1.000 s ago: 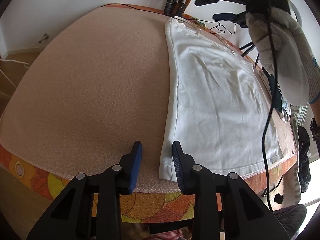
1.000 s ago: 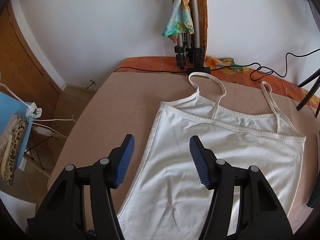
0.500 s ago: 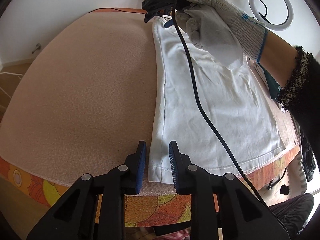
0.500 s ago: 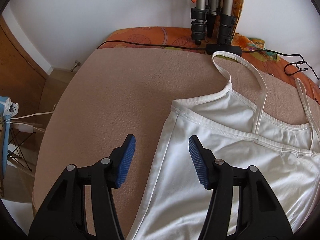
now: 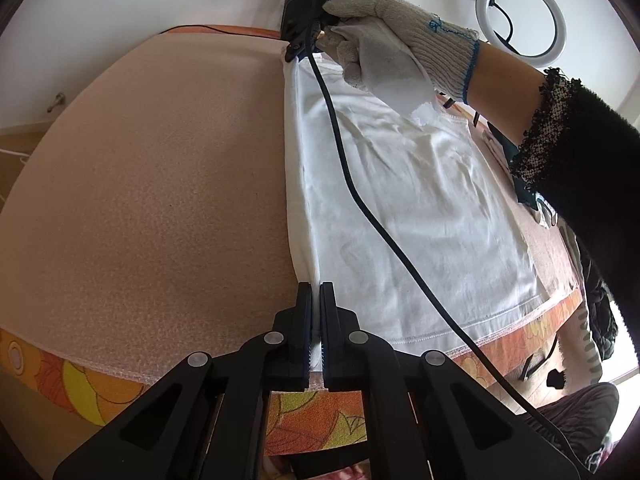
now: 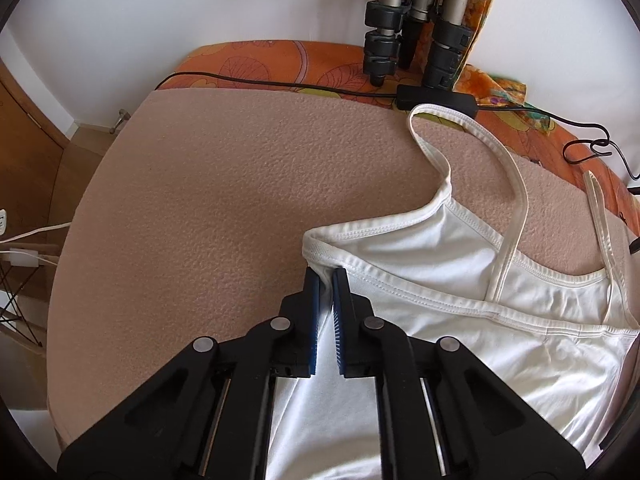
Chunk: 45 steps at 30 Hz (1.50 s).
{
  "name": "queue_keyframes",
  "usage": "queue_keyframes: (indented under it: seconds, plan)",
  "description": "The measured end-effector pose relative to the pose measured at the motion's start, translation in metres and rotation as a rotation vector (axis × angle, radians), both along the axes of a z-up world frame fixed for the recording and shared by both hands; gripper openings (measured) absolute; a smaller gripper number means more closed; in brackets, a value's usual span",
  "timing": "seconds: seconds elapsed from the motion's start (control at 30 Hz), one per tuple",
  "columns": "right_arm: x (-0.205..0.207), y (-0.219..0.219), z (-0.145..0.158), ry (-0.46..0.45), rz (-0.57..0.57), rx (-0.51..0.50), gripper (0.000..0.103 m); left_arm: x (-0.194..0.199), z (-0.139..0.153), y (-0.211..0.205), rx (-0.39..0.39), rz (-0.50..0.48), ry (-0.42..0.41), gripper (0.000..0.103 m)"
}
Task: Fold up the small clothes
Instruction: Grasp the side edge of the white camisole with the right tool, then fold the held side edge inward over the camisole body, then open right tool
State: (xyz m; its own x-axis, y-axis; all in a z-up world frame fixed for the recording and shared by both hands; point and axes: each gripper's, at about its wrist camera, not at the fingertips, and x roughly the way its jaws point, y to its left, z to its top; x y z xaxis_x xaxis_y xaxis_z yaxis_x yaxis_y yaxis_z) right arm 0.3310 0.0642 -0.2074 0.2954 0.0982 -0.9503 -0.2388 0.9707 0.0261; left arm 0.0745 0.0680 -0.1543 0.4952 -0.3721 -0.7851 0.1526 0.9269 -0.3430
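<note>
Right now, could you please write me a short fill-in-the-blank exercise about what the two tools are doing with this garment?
1. Both tools grip the same ____ camisole.
2. The left tool pinches the corner at the garment's ____ edge.
3. The right tool pinches the corner below a shoulder ____.
4. The person's hand wears a knitted ____.

Missing words: white; hem; strap; glove

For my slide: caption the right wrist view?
Right gripper pinches the white top's corner on the mat.

A white camisole [image 5: 408,200] lies flat on the table's beige textured mat [image 5: 160,184].
</note>
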Motion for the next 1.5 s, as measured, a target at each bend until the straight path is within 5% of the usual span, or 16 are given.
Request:
queue_keyframes:
  seconds: [0.67,1.33,1.5]
  plan:
    - [-0.014,-0.094,0.061,-0.09,-0.032,-0.007,0.004,0.001,0.035,-0.088,-0.073,-0.206,-0.074,0.002]
    - [-0.003,-0.149,0.016,-0.044,-0.062,0.038,0.004,0.016,0.003,-0.156,-0.024,-0.332,0.025,0.002]
    - [-0.004,-0.151,0.014,-0.052,-0.052,0.002,0.005,0.003,0.003,-0.167,-0.016,-0.419,0.04,0.011]
